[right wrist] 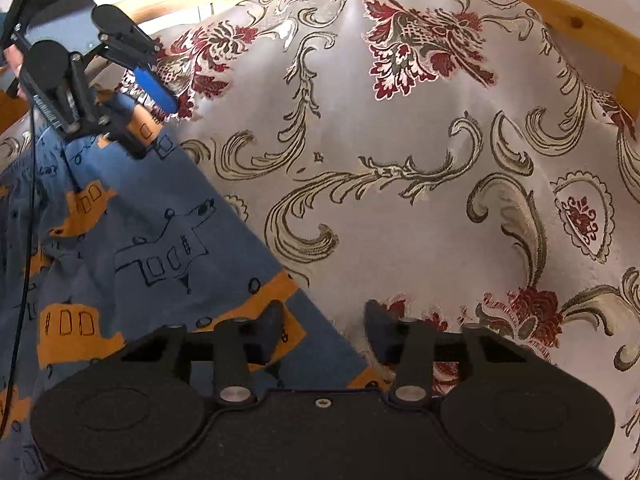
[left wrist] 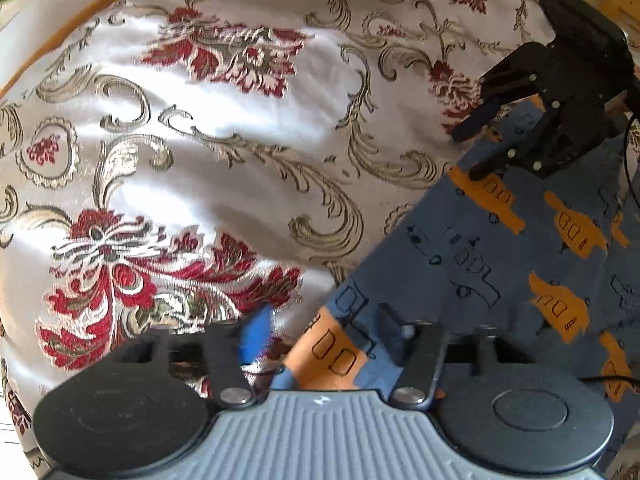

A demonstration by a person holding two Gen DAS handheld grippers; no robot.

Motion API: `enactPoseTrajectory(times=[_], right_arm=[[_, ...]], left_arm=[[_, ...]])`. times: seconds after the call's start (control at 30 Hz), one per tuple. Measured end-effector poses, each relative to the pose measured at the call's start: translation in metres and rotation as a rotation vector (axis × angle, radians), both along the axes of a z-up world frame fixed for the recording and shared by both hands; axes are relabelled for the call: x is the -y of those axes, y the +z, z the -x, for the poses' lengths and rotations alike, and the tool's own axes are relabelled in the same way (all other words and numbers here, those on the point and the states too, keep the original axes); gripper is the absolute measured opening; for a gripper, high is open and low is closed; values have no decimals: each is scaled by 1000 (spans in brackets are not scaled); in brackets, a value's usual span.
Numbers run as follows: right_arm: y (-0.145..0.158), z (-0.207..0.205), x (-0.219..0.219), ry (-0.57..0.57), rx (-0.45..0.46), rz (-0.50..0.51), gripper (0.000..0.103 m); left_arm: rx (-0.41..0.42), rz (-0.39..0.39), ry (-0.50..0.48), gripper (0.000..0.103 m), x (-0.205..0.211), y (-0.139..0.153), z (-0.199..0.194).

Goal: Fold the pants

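2 grippers, left gripper (left wrist: 324,336) and right gripper (right wrist: 324,328), gaped open over the blue cotton pants with orange bus print (right wrist: 132,248), lying along the floral brocade tablecloth's (right wrist: 400,160) near edge. Best to pinch both corners evenly first.

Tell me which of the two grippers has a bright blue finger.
The left gripper: one of its fingers is bright blue. Both fingers of the right gripper are dark.

Black left gripper (left wrist: 324,332) and right gripper (right wrist: 325,322), silver screws, blue pads.
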State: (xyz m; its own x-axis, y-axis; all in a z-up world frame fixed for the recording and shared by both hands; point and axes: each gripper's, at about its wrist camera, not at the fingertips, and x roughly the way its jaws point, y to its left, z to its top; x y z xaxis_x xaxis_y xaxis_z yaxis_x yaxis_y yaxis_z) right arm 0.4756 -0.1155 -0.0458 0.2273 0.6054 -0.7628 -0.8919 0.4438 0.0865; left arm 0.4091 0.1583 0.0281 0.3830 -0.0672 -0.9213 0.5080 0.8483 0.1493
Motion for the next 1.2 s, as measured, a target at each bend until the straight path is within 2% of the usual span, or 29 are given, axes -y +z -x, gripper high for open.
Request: enactPoseTrajectory(times=[0.13,0.17,0.2,0.23,0.3,0.33,0.43,0.53,0.63,0.77,0.8,0.87,0.93,0.97,1.0,1.03,1.07,1.1,1.13,1.2], right_arm=[[4,7,6,39,32,37,42],[4,7,8,36,28,44,41],[3,7,9,30,20,49,35],[3,8,9,28,16,54,23],[4,13,9,37,32,63,7],[5,16,8,40,49,66,3],[10,23,8,18,93,64,2],[21,24,5,-31,192,51,2],[31,19,-3,-65,288,42,2],[21,0,-19,-76,269,82,2],[15,-3,-22,-77,264,96,3],[5,-6,-25,-83,258,112,4],[2,-8,-25,-99,254,106,15],[2,-7,-23,-105,246,97,19],[4,-10,-22,-105,233,81,31],[6,-10,-21,-101,224,64,42],[10,-9,-20,-96,219,43,47],[12,-8,-19,-94,218,24,59],[15,-8,-19,-86,211,2,67],[19,-8,-22,-61,183,-44,73]], left_arm=[[-4,-22,0,42,9,-6,0],[-6,-35,-10,34,12,-9,0],[-2,-55,-18,17,15,-12,1],[3,-83,-18,10,17,-15,2],[12,-87,-6,3,20,-17,4],[20,-87,10,2,20,-16,6],[107,-105,60,1,24,-10,13],[179,-136,126,1,26,-5,13],[238,-172,147,1,26,-2,5],[235,-157,198,2,20,-7,-11],[236,-148,201,6,17,-9,-13],[235,-141,178,8,13,-13,-13],[233,-122,142,18,8,-9,-9],[228,-107,127,31,6,-6,-6],[224,-85,113,49,1,-1,-4],[226,-65,106,59,-2,4,-1],[235,-47,104,75,-7,9,1],[245,-32,105,84,-13,15,3],[249,-14,105,85,-18,21,5],[233,15,117,85,-31,31,5]])
